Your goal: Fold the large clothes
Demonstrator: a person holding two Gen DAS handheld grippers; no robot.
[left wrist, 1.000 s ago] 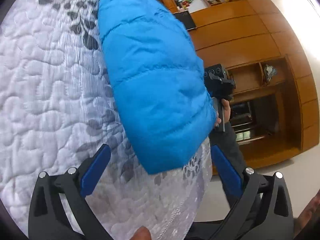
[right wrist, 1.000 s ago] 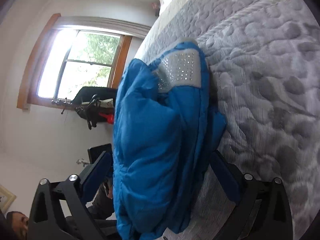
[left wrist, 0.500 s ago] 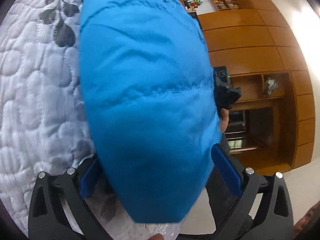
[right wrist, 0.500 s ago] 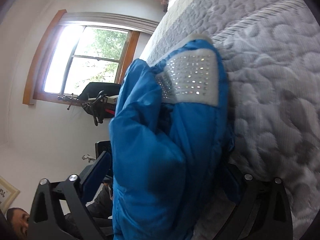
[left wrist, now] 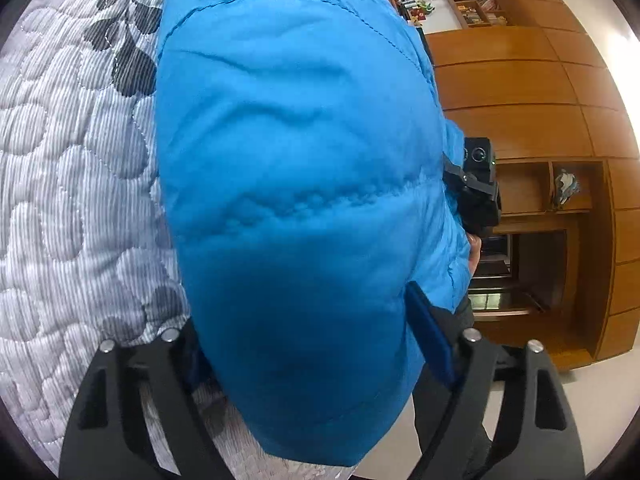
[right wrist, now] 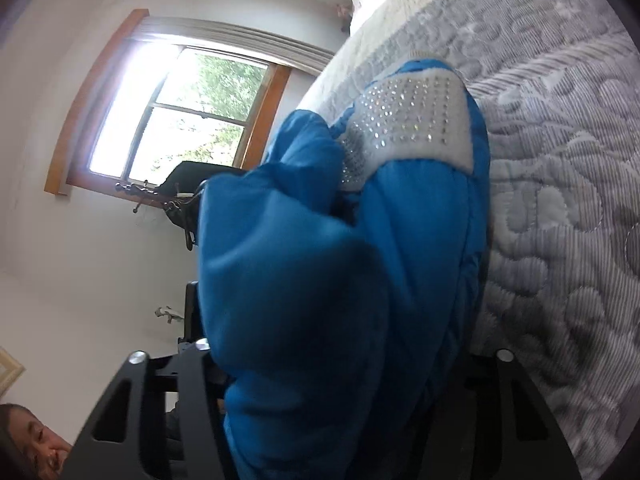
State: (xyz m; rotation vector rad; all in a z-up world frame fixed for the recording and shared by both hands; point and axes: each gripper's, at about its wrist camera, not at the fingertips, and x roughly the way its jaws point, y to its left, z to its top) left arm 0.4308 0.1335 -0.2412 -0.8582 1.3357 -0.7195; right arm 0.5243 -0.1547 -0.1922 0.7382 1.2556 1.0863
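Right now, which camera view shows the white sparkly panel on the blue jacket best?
The right wrist view: the white studded panel on the blue jacket lies in plain sight near the quilt. The left wrist view shows only plain blue quilted fabric, no panel.

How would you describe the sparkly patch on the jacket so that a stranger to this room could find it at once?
Start at the bed with the grey quilted cover. On it lies a puffy blue jacket, near the edge. At the jacket's far end sits a white patch studded with rows of small shiny stones, the only white, glittering part on the plain blue cloth.
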